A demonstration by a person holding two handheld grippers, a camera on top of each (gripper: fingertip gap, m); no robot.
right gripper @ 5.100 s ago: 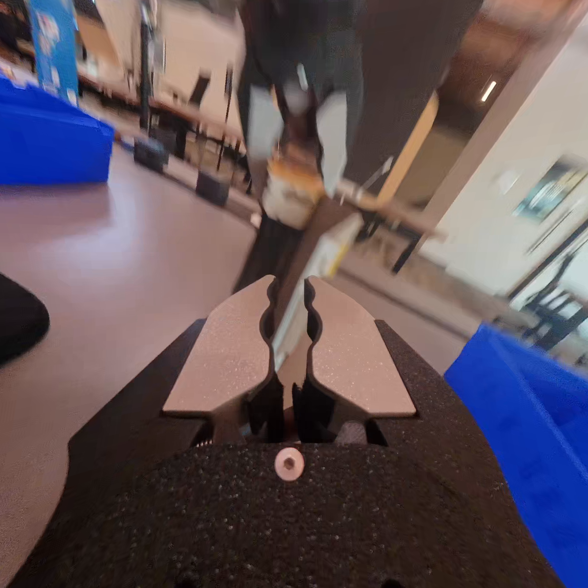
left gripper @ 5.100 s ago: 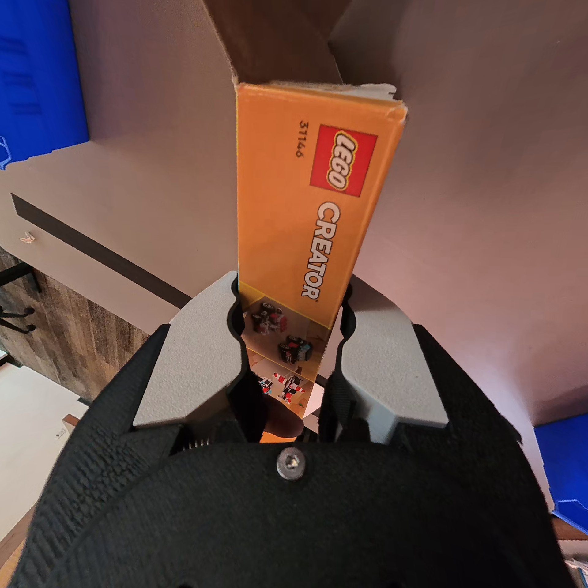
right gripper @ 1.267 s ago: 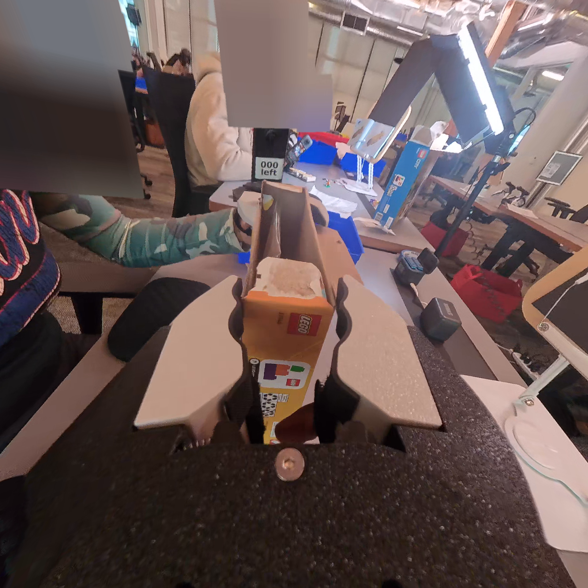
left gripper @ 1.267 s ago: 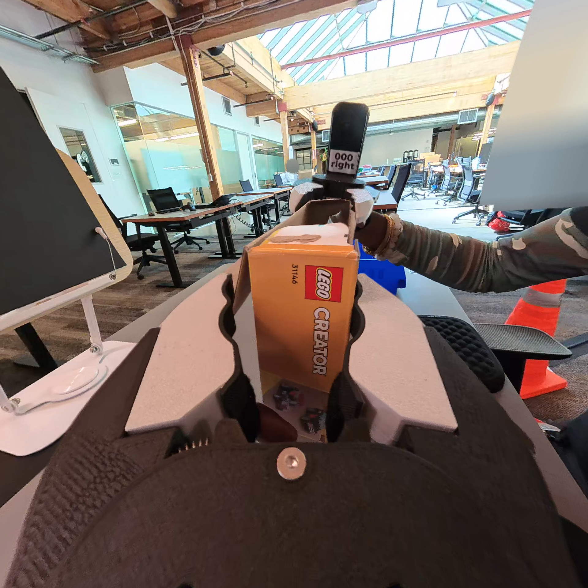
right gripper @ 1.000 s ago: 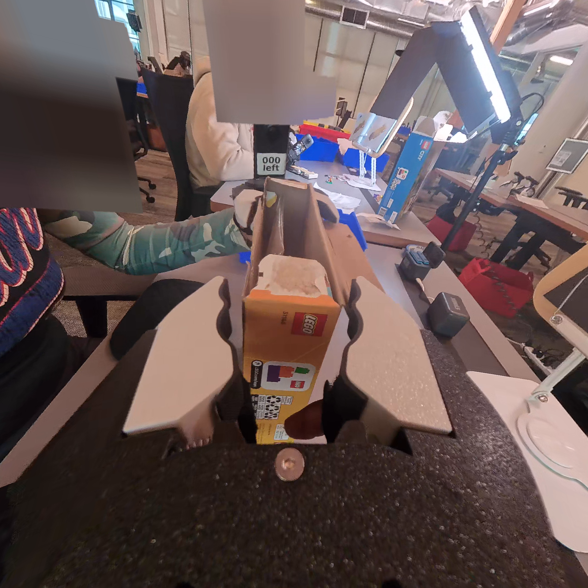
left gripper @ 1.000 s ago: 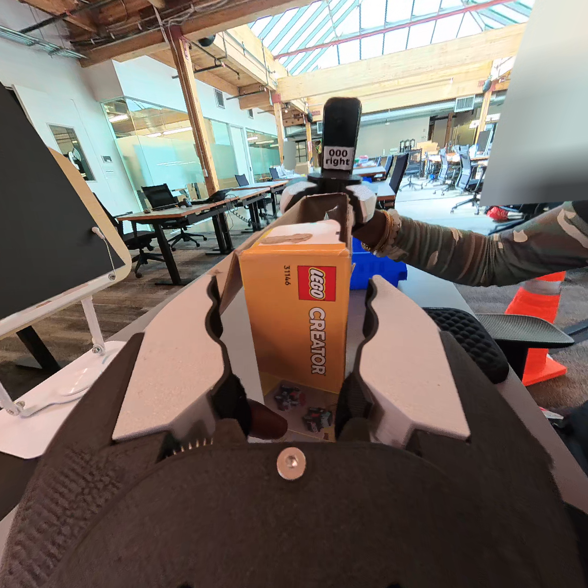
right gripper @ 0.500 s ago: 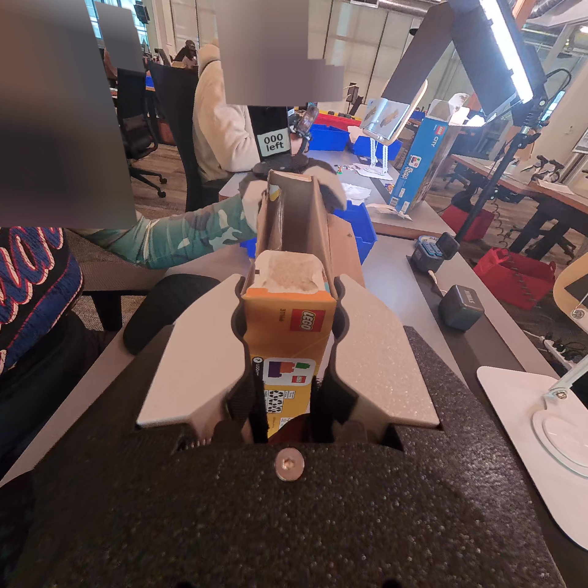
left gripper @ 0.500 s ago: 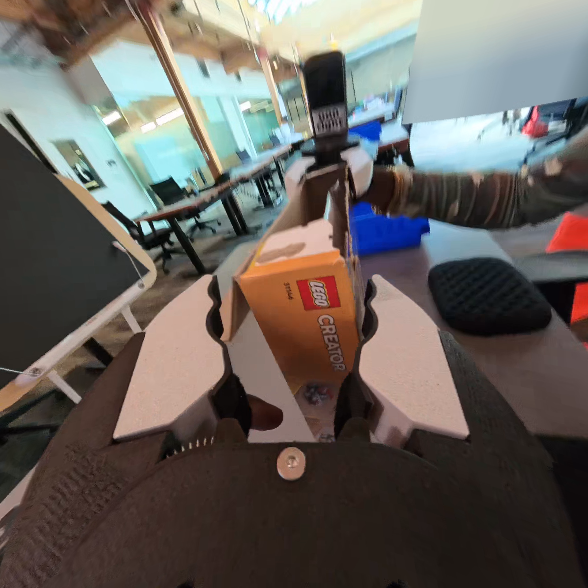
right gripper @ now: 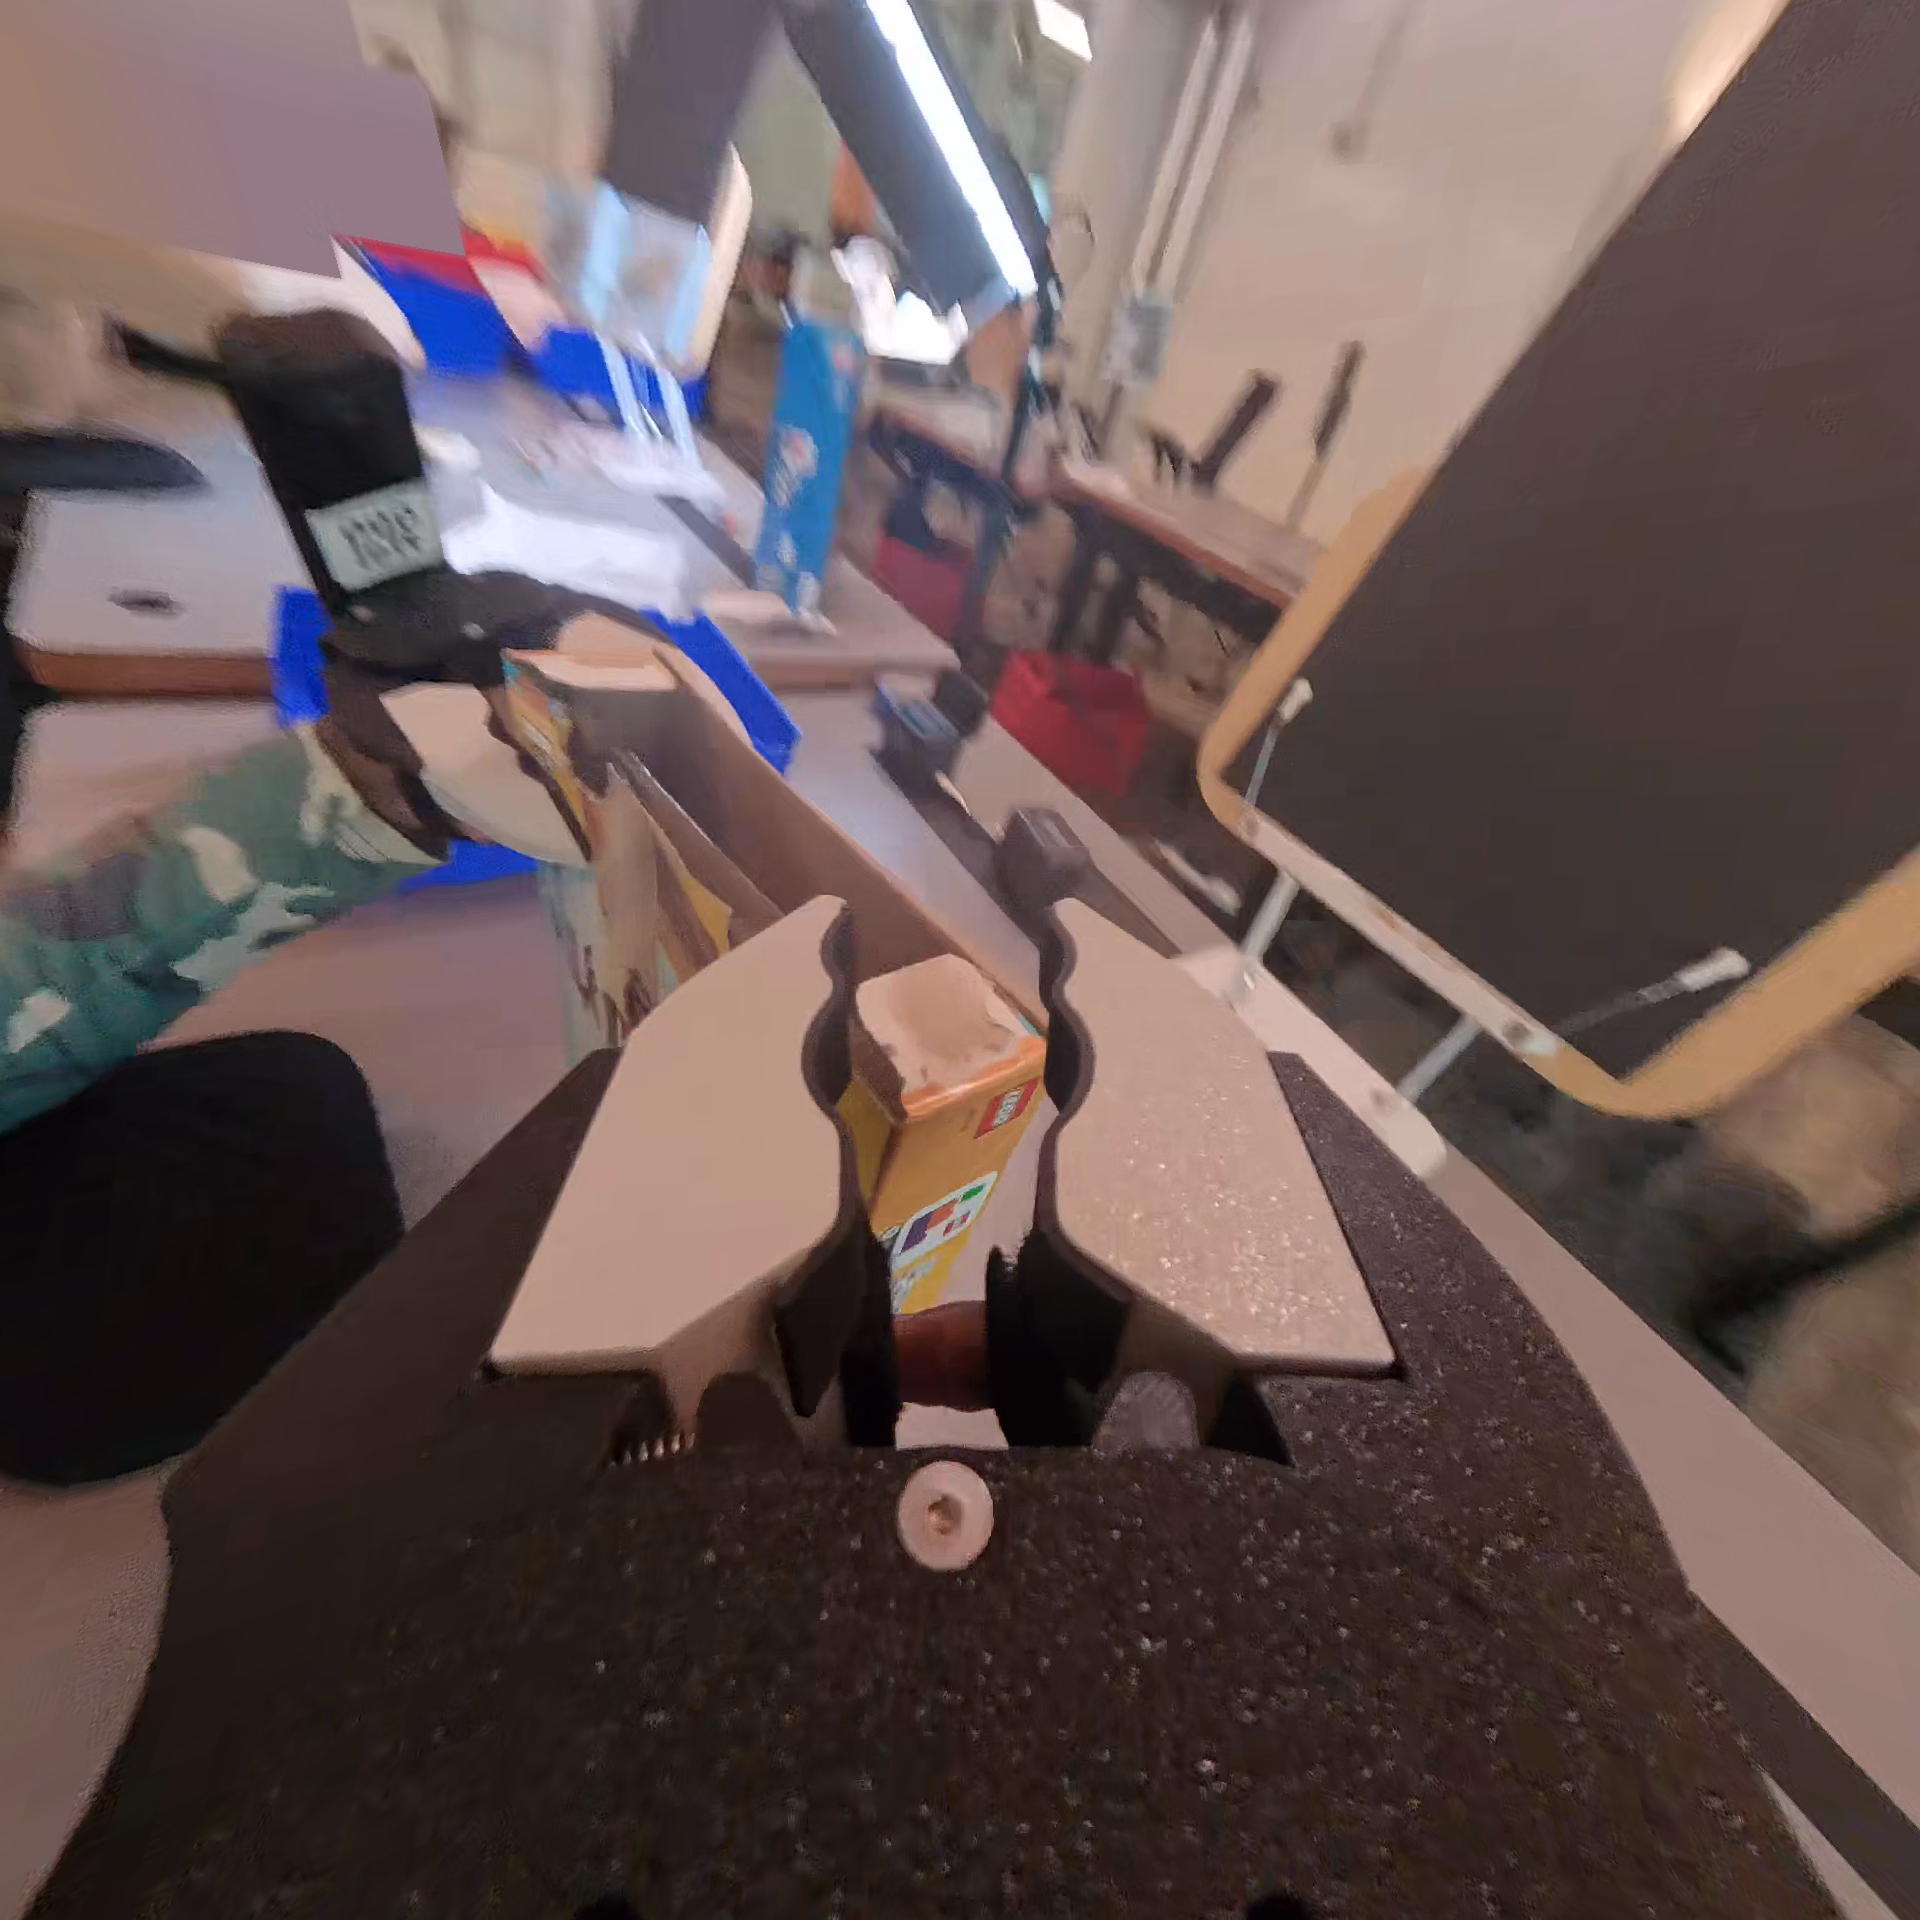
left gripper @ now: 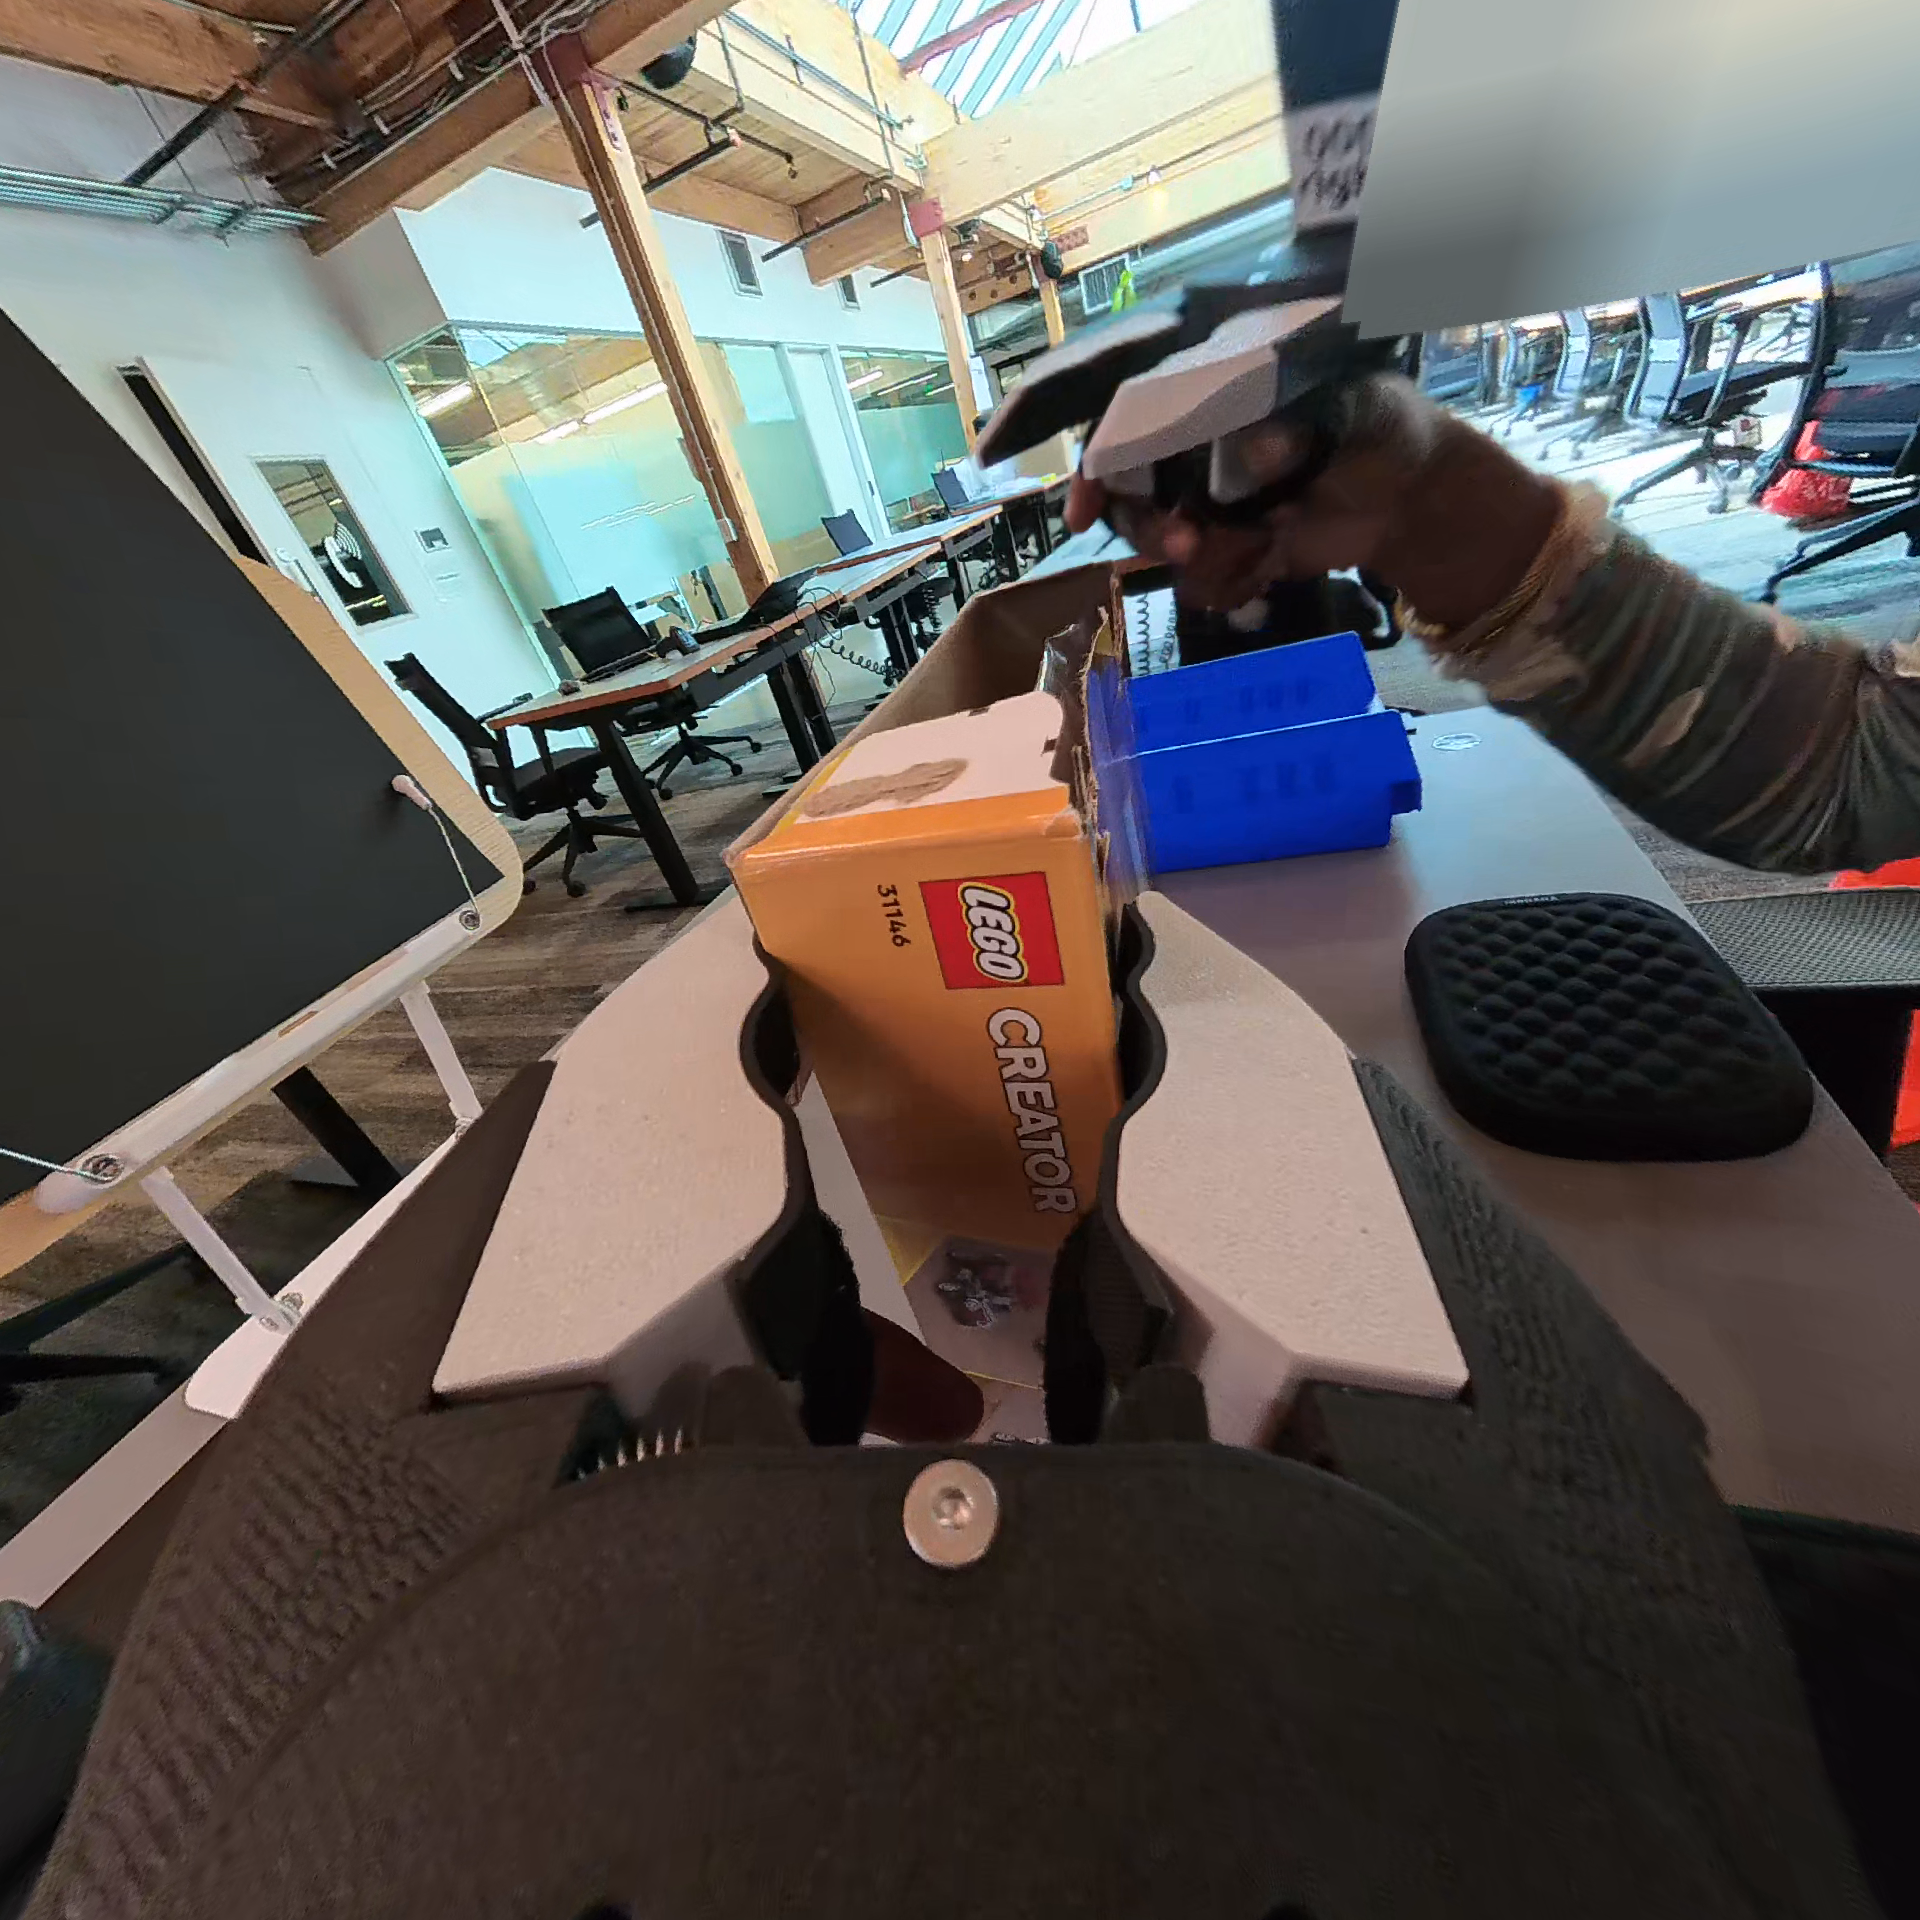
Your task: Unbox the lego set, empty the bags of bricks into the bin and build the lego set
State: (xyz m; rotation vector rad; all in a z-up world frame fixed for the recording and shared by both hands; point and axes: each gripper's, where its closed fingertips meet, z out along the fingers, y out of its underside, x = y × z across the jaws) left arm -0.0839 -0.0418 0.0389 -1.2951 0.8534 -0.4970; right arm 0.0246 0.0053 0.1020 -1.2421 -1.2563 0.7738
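Observation:
An orange Lego box [left gripper: 935, 997] lies lengthwise over the grey table [left gripper: 1558, 831], its top side torn open along its length. My left gripper [left gripper: 940, 966] is shut on the box's near end, one finger on each side. In the left wrist view my right gripper [left gripper: 1132, 416] hovers, blurred, above and beyond the box's far end, apart from it. In the blurred right wrist view, my right gripper's [right gripper: 940, 997] jaws stand partly apart, and the box end [right gripper: 935, 1081] shows through the gap. The left gripper [right gripper: 488, 748] holds the far end there.
Two blue bins [left gripper: 1247, 748] stand on the table beyond the box. A black padded rest [left gripper: 1600, 1029] lies to the right. A black light panel on a white stand [left gripper: 156, 727] stands at the left edge. A small black power block [right gripper: 1039, 842] lies on the table. Across from one pair of fingers to the other is roughly 15 cm.
My left gripper has closed on the box's near end. My right gripper closed on the far end, then let go and rose above it. The box has tilted.

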